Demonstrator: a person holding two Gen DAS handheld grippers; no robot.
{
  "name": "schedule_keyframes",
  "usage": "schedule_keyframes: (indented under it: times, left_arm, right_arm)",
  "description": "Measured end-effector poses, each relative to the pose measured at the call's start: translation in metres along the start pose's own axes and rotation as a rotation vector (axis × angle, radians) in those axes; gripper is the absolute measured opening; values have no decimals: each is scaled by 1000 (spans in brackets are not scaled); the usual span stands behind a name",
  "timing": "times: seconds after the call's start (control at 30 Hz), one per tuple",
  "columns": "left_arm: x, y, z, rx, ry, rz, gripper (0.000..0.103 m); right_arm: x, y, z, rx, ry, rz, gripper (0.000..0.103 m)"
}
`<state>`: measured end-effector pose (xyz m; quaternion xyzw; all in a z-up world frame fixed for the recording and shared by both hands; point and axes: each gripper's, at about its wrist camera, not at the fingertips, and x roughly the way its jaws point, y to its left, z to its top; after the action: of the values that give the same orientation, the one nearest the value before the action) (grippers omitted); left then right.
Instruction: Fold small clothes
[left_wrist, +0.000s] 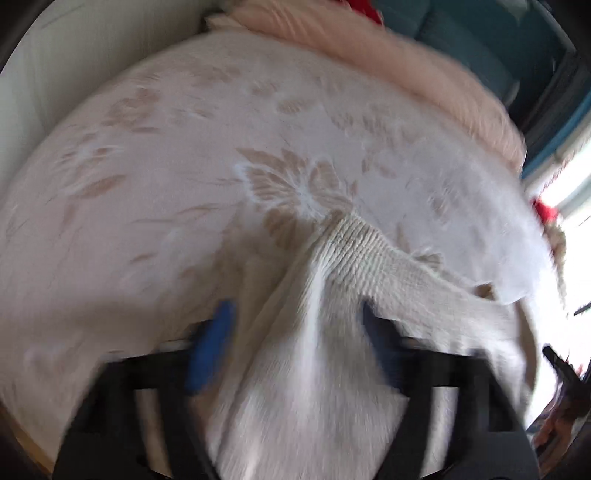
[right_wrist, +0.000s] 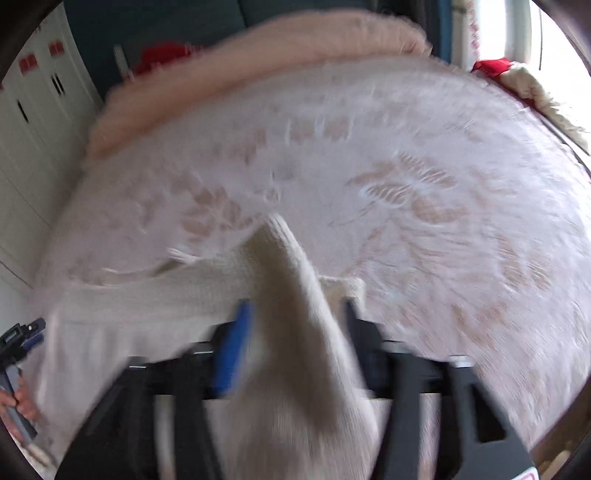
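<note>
Both views are motion-blurred. The work surface is a bed covered with a pale bedsheet (left_wrist: 177, 177) printed with tan leaf and flower shapes.

Left gripper (left_wrist: 297, 314): the jaws stand wide apart at the lower centre of the left wrist view. A cream knitted garment (left_wrist: 306, 350) passes between the fingers (left_wrist: 214, 343) and runs down to the bottom edge. Its ribbed band extends from the frame centre toward the right. The blur prevents confirming whether the pads press on the fabric.

Right gripper (right_wrist: 295, 328): the jaws stand apart at the lower centre of the right wrist view. A fold of the same garment (right_wrist: 295, 332) rises between the fingers (right_wrist: 232, 354) to a peak at frame centre. The rest spreads flat across the lower left of the frame. Contact between pads and fabric cannot be confirmed here either.

A pink fluffy blanket (right_wrist: 258, 48) lies along the top of the bed. The other gripper's handle, held by a hand (right_wrist: 14, 402), shows at the left edge of the right wrist view.
</note>
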<state>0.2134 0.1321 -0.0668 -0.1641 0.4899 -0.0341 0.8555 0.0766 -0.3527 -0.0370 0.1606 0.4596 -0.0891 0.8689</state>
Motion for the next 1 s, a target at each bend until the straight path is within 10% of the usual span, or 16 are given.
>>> schedule_keyframes:
  times: [0.33,0.7,0.77,0.83,1.0]
  left_arm:
    - [-52,74,-150,-433,94,-182,90]
    - [-11,46,-114,-548,67,-172,95]
    - [-7,45,-107,-541,71,-131,77]
    - [-11,47,-103,-507,79,-81,36]
    - [-57,50,-101,-426,65,-169,24]
  right_arm:
    - [-43,-42,-160,316,197,315,77]
    - [13,-44,-125,600,73,374,78]
    - [19,-46,-121,650,63,361,68]
    - [18,-42,-116,618,58,360,29]
    - [-44,-36,-110,501,16,400,14]
